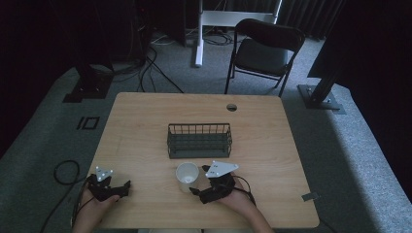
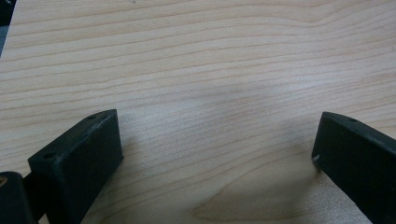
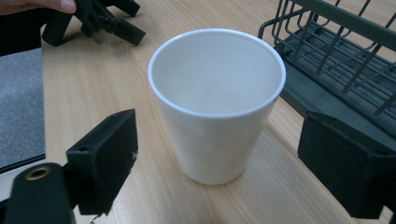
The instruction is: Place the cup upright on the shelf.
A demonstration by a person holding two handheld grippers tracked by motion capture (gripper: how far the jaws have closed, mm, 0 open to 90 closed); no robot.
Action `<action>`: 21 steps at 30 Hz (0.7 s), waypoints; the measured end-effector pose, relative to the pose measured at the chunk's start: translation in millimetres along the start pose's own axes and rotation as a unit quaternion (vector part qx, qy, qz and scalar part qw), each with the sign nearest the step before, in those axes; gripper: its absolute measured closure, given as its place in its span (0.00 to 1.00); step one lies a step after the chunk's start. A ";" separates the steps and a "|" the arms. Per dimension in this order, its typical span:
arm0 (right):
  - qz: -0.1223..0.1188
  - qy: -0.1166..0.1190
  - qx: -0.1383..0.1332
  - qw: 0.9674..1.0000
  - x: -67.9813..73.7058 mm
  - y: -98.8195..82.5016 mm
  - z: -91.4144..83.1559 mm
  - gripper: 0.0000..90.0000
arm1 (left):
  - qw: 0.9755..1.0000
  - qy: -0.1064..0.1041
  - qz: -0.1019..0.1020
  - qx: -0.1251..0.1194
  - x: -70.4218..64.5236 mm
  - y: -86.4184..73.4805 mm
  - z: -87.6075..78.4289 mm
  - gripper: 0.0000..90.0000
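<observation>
Right gripper jaws apart, cup centre frame between them, untouched. Advance level, clamp mid-wall. Left gripper apart, empty.

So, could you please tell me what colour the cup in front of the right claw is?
The cup is plain white, inside and out; the right gripper view shows it best.

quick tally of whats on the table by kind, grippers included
cup: 1
basket: 1
grippers: 2, left gripper and right gripper
total: 4
</observation>
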State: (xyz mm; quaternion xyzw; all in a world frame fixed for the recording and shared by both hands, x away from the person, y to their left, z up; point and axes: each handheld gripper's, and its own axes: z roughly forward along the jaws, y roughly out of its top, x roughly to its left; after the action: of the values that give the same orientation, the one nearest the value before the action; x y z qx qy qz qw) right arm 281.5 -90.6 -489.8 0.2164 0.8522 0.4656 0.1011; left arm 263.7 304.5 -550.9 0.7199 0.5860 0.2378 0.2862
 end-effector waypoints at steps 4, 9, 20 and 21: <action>-0.001 -0.002 0.002 1.000 0.4 2.8 5.7 0.13 | 1.000 0.000 0.000 0.000 0.1 0.0 0.0 0.02; 0.002 0.003 0.006 1.000 0.6 4.3 14.4 0.13 | 1.000 0.000 0.001 0.000 0.1 0.0 -0.1 0.02; 0.003 -0.001 0.004 1.000 0.3 9.6 26.8 0.13 | 1.000 0.000 0.000 0.000 0.1 0.0 0.0 0.02; 0.003 0.000 0.004 1.000 0.0 10.0 27.7 0.13 | 1.000 0.000 0.000 0.000 0.1 0.0 0.0 0.02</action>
State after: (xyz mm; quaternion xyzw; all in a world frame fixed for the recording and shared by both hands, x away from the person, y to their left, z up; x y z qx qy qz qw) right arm 294.6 -65.1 -496.6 0.2190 0.8533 0.4627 0.0992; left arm 263.7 304.6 -550.9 0.7201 0.5858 0.2377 0.2859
